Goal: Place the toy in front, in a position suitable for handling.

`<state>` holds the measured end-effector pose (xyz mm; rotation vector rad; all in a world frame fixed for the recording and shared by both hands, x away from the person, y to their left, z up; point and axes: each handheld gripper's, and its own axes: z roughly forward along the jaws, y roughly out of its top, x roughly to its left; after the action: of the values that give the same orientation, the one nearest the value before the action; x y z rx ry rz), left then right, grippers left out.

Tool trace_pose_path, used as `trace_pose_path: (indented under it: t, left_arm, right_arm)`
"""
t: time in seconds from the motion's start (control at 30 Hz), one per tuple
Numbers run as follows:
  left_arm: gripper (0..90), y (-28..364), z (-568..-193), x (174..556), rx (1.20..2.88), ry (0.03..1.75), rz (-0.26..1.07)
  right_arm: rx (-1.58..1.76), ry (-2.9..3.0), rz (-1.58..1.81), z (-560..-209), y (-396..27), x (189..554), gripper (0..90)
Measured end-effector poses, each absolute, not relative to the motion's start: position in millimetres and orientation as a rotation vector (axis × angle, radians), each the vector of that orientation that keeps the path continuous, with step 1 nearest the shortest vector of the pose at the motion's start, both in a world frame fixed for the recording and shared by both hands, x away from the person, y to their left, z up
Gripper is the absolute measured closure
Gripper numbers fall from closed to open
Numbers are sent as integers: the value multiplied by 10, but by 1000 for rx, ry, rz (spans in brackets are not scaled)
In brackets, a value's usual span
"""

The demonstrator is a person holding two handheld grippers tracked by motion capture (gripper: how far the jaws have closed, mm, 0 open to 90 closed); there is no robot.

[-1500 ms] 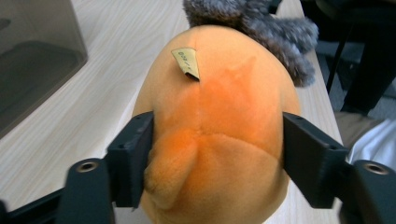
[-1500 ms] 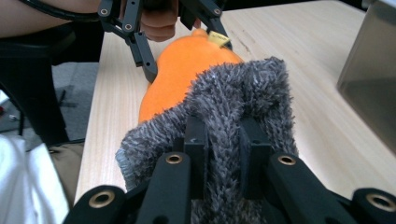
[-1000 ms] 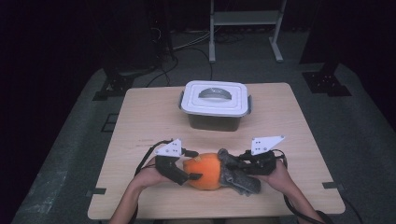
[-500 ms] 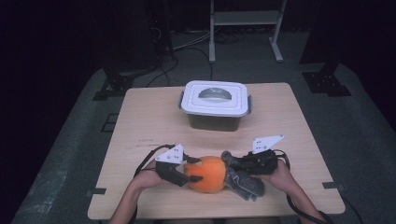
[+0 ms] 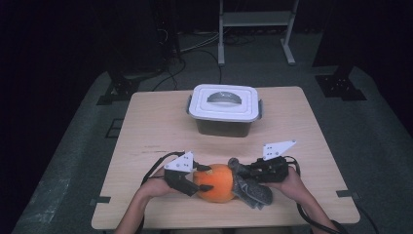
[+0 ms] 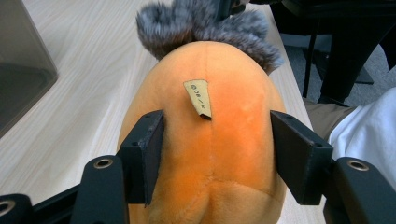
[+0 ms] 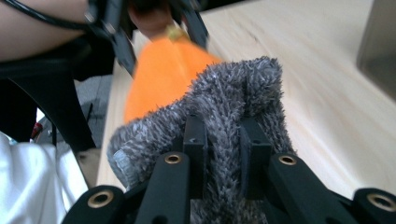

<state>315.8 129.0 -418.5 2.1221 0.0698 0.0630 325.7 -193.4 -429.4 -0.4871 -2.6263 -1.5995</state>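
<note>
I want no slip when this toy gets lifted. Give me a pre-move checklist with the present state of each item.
1. Right gripper pinching the grey fuzzy leaf tuft: ok.
2. Left gripper, jaws just closed further, pressing the orange plush carrot body: ok.
3. Toy resting on the light wooden table: ok.
4. White-lidded plastic storage box apart from the toy: ok.
5. Box lid off: not ok.

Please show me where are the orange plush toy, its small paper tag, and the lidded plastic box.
orange plush toy (image 6: 219,154): left gripper view, on its orange body.
paper tag (image 6: 198,97): left gripper view, on the tag's middle.
lidded plastic box (image 5: 224,105): high view, on the white lid.
</note>
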Motion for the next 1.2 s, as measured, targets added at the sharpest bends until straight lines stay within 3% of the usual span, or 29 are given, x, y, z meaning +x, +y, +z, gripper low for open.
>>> trace_pose_path:
  t: [0.33, 0.67, 0.93, 1.2]
  left_arm:
    - [364, 1189, -4184, 3124, 2126, 46, 74]
    - [360, 1223, -4195, 3150, 2117, 73, 59]
    - [356, 1225, -4195, 3154, 2117, 76, 63]
    - [354, 1252, -4200, 3177, 2107, 102, 56]
  right_arm:
    - [-377, -2626, -1712, -4067, -1809, 3128, 754]
    - [-449, -2684, -1542, -4272, -1962, 3213, 754]
    - [-384, -2675, -1638, -4124, -1881, 3142, 754]
    - [-457, -2736, -1531, -4264, -1964, 3213, 754]
